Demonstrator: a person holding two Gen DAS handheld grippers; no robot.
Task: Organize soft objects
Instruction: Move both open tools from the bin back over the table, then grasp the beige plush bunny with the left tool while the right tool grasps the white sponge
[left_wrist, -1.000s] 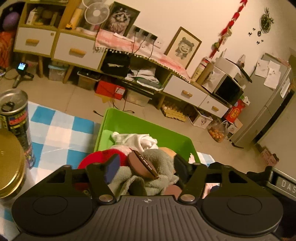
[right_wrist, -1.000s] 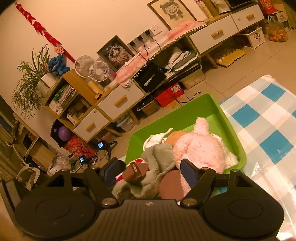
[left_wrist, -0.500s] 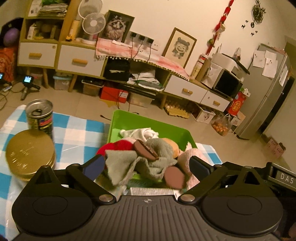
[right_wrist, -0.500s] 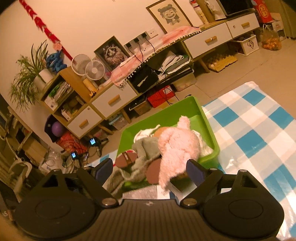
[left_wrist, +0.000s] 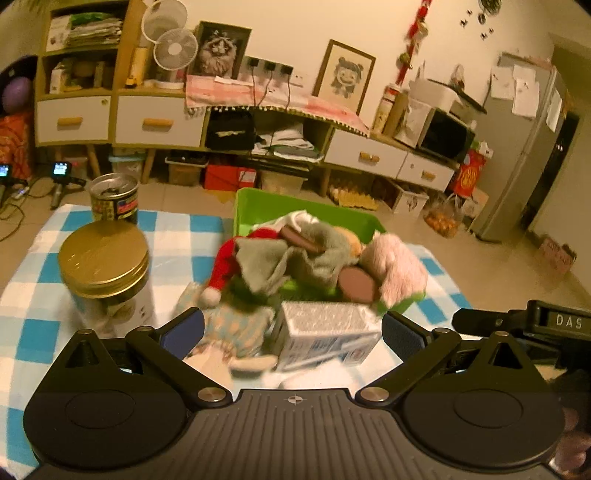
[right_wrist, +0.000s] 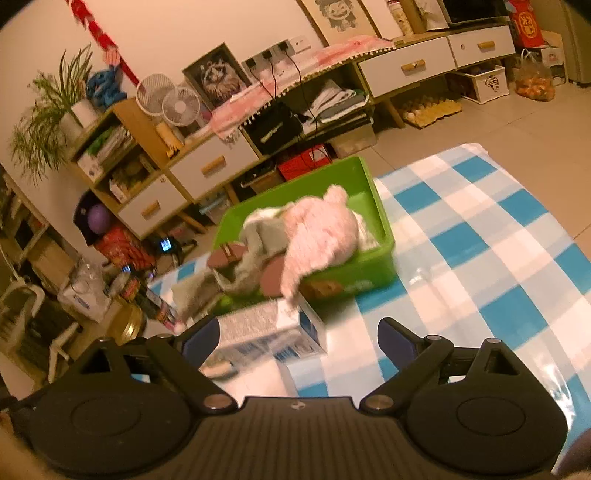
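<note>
I've pulled both grippers back toward me from the green bin (left_wrist: 306, 206). Left gripper (left_wrist: 291, 328) fully spread, empty; right gripper (right_wrist: 299, 336) opening, holding nothing. Grey plush (left_wrist: 280, 254) and pink plush (right_wrist: 321, 236) now heaped in the bin, spilling over its near rim. Drop looks done.

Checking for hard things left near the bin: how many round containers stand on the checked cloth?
2. A gold-lidded jar stands at the cloth's left; a drink can stands just behind it, near the far edge. Others may be hidden.
</note>
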